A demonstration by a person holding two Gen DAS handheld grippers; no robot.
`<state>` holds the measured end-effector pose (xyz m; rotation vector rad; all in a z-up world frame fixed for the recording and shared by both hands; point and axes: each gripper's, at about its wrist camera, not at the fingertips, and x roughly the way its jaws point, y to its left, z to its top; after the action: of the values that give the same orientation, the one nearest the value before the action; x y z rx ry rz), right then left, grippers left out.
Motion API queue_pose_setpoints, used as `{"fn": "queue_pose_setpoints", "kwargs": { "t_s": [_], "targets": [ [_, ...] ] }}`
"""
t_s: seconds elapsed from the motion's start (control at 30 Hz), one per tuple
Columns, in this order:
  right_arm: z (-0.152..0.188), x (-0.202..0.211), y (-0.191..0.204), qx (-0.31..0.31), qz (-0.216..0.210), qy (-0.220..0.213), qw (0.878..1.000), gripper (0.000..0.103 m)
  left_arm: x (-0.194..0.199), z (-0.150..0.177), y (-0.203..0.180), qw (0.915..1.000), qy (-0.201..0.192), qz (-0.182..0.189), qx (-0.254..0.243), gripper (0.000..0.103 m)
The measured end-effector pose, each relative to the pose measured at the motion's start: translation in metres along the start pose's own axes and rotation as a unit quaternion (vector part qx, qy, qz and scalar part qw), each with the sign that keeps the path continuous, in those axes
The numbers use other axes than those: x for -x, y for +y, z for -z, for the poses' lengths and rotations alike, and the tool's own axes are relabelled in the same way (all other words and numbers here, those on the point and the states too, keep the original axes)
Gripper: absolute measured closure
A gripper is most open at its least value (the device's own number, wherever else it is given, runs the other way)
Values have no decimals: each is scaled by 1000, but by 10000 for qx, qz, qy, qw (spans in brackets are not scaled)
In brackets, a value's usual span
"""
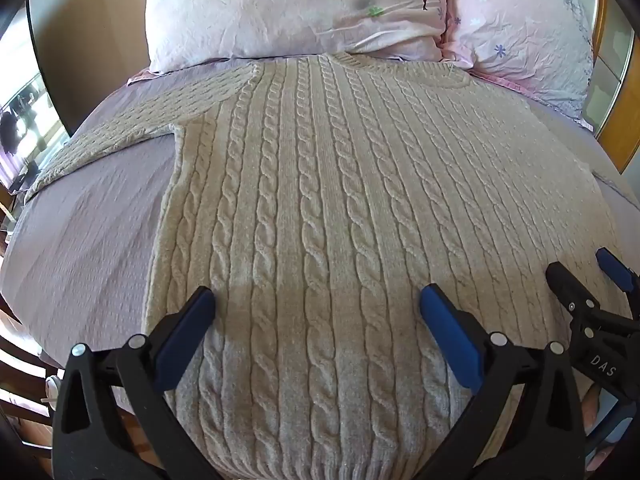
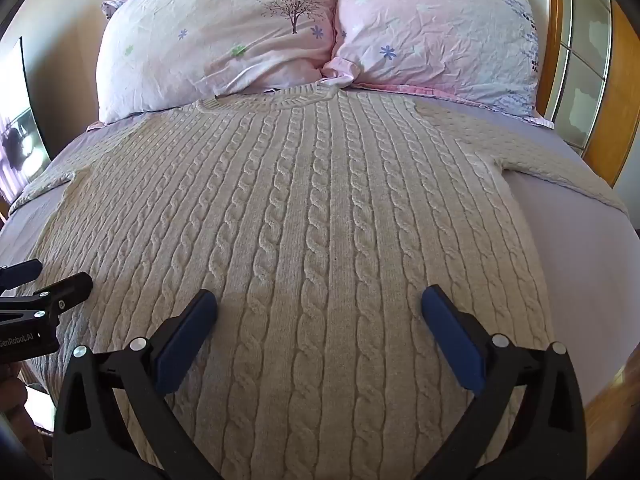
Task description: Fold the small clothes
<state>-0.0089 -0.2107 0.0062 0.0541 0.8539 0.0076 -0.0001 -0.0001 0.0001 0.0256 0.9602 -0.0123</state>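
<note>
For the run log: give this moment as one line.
cable-knit sweater flat on bed | left gripper open | right gripper open

A home bedroom: a bed (image 2: 580, 248) in lilac sheet, two floral pillows (image 2: 224, 40) at twelve o'clock, a wooden headboard (image 2: 616, 120) at two o'clock.

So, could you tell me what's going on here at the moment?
A person holds a gripper in each hand over a cream cable-knit sweater spread flat on a bed, its collar toward the two pillows. The left gripper and right gripper are both open above the hem end, gripping nothing. No fold has been made yet.
</note>
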Motion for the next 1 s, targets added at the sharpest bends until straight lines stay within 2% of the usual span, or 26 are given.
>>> {"fn": "queue_pose_setpoints", "kwargs": {
  "t_s": [1.0],
  "targets": [
    [-1,-2,0,-32,20,11,10000,1,0,0,0,10000,1,1,1,2]
  ]
}}
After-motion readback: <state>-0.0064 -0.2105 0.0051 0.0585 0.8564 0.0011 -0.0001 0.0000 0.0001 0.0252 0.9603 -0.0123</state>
